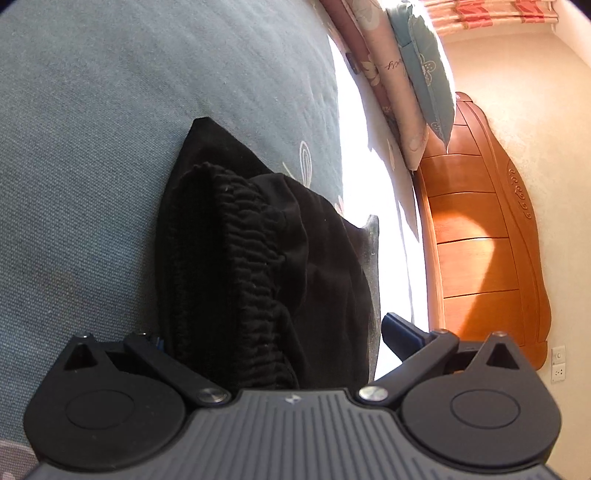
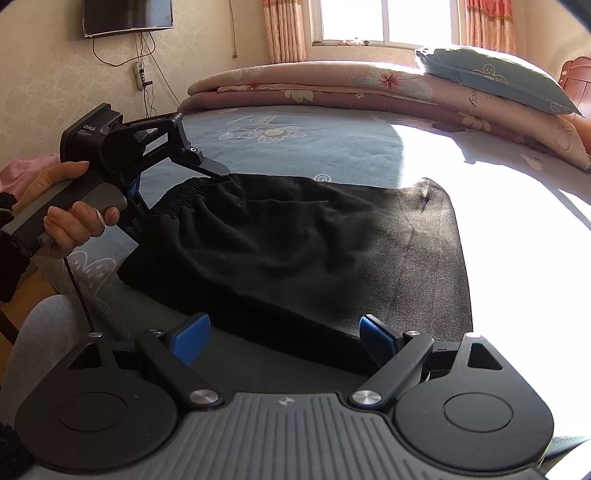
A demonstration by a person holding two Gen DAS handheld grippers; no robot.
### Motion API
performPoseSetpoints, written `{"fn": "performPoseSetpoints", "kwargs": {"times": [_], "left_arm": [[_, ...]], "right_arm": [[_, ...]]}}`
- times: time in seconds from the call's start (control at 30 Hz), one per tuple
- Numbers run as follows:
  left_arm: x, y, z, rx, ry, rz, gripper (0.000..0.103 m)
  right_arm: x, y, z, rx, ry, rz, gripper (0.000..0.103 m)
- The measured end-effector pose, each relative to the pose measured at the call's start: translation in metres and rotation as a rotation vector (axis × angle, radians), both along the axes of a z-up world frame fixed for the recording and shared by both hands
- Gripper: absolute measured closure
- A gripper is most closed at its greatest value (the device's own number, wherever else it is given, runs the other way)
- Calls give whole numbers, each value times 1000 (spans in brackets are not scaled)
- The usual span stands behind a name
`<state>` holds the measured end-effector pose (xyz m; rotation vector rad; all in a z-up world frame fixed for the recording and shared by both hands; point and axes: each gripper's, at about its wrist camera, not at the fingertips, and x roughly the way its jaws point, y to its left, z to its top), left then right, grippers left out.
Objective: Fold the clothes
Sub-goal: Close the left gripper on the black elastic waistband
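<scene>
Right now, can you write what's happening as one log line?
black garment: on bed | left hand-held gripper: wide around waistband | right hand-held gripper: open at near edge

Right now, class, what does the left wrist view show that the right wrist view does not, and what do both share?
Only the left wrist view shows the wooden headboard's full panelled face and a wall socket. Only the right wrist view shows the wall television, the window, the hand holding the left gripper, and the open right gripper. Both show the black garment on the blue bedspread.

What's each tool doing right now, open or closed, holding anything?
Left tool: wide open around the black shorts' elastic waistband, not clamped.
Right tool: open, empty, at the shorts' near edge.
</scene>
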<state>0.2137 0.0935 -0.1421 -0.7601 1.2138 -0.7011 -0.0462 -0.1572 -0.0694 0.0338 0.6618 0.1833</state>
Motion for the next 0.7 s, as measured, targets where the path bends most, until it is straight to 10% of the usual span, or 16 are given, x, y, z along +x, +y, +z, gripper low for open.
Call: {"fn": "performPoseSetpoints", "kwargs": {"times": [0.7], "left_arm": [[-20,-12,21,87,-129,-90,1]], "right_arm": [[-2,-13,-3,49,3,-25,12]]}}
